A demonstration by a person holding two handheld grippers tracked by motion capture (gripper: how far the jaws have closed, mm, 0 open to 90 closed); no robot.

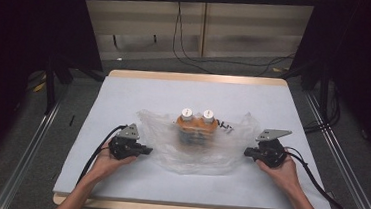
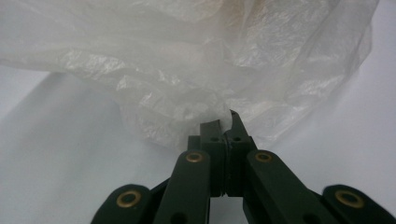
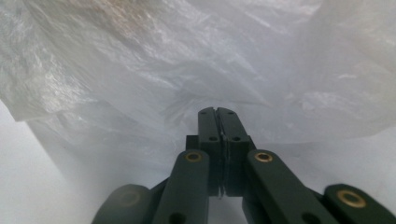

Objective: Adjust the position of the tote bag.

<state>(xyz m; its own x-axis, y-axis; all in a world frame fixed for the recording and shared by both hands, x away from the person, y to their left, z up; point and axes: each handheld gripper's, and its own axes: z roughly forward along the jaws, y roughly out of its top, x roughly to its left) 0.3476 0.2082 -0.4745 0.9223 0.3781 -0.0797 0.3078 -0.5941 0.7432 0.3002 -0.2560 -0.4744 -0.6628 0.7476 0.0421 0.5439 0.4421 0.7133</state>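
Note:
A clear plastic bag (image 1: 194,153) lies crumpled in the middle of the white table top (image 1: 139,88). Inside it stands an orange pack (image 1: 195,128) with two white caps on top. My left gripper (image 1: 148,151) is at the bag's left edge. In the left gripper view that gripper (image 2: 223,119) is shut, with a tuft of the bag (image 2: 187,60) pinched between its tips. My right gripper (image 1: 246,152) is at the bag's right edge. Seen in the right gripper view, it (image 3: 217,111) is shut with its tips tucked into a fold of the bag (image 3: 196,56).
A wooden rim (image 1: 195,77) shows at the table's far edge. Small black marks (image 1: 226,127) sit at the bag's upper right. Cables (image 1: 187,59) run over the floor behind, and dark stands flank the table on both sides.

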